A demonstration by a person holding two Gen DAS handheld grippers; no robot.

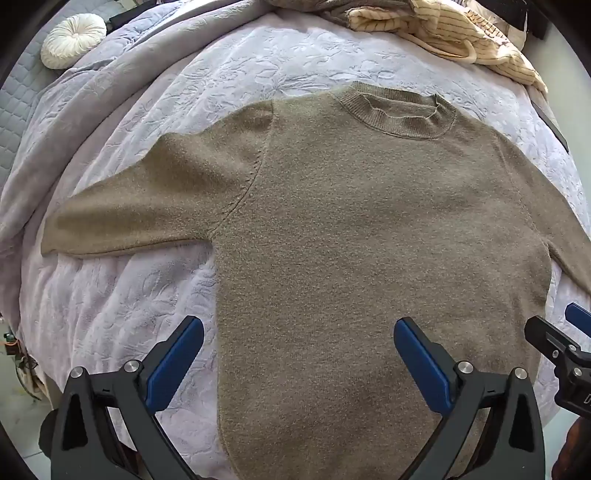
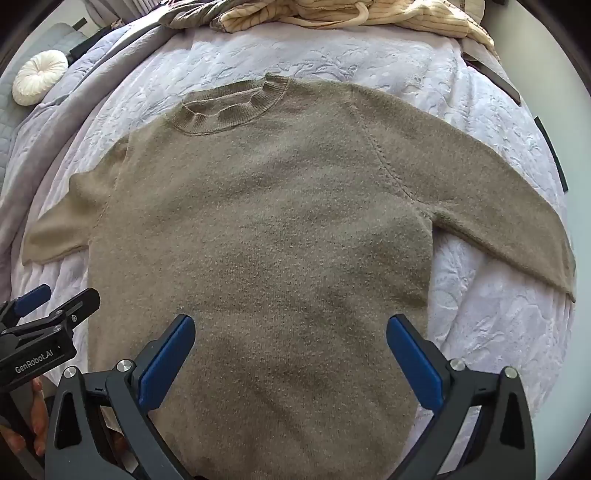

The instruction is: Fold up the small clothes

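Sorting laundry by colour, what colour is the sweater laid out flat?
Olive-brown sweater, plain knit; right wrist view shows it best.

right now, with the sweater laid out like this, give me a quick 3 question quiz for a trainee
1. True or false: the sweater lies flat on the bedspread with both sleeves spread out.
2. Which end of the sweater is farthest from the two grippers? A) collar B) hem C) a cuff
3. Fill in: the jaws of the left gripper and the right gripper are both ____ and hold nothing.

Key
1. True.
2. A, the collar lies at the far end, toward the striped clothes.
3. Open.
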